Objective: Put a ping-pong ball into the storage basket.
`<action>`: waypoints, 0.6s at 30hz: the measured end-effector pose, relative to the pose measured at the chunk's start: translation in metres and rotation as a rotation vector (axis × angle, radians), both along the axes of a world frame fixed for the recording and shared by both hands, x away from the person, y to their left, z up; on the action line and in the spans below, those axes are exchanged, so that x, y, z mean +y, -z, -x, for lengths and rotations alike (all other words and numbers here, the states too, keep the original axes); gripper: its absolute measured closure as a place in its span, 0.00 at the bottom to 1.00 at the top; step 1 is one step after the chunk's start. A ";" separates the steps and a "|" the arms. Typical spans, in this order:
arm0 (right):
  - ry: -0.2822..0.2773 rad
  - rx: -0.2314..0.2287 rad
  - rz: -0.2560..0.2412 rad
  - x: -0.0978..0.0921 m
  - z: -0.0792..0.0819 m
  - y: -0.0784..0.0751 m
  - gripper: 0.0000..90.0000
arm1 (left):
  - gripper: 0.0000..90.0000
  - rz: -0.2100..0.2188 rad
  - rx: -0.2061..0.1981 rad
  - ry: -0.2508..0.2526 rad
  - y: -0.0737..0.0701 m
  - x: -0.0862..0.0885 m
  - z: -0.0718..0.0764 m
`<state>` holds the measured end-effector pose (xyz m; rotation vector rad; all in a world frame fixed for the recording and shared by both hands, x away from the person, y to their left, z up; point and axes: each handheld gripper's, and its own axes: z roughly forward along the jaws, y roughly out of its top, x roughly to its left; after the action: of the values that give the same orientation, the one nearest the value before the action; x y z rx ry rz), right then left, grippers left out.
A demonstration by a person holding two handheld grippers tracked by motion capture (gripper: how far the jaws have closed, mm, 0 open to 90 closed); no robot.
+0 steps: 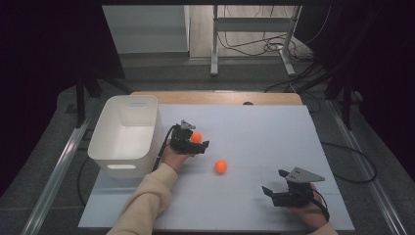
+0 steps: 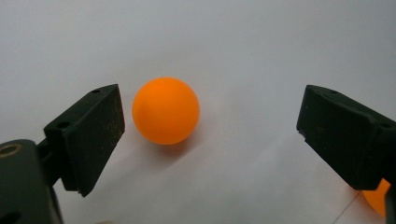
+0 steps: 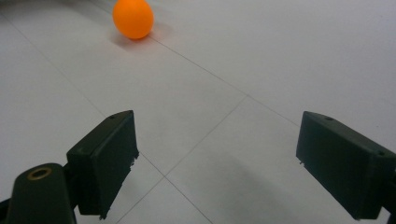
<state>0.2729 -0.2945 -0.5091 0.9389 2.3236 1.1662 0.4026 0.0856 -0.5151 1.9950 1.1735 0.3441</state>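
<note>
White table (image 1: 254,196) is carrying a white plastic bin (image 1: 126,134) at its left edge, while the left gripper (image 2: 210,135) is straddling a small orange ball (image 2: 166,110), jaws wide apart and gripping nothing, ball sitting nearer the left-hand jaw.

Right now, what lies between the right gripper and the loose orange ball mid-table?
Bare white tabletop between right gripper and orange ball, per the right gripper view.
</note>
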 end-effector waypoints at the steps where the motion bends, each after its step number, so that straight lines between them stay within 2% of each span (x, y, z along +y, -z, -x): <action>1: 0.001 0.000 0.000 0.000 0.000 0.000 0.14 | 0.10 -0.002 0.004 -0.001 0.001 0.000 -0.001; 18: 0.000 0.007 -0.002 0.000 -0.001 0.001 0.14 | 0.10 -0.011 0.037 -0.005 0.010 -0.003 -0.013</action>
<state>0.2735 -0.2941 -0.5103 0.9450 2.3290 1.1668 0.4160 0.0829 -0.5255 2.0159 1.2019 0.3186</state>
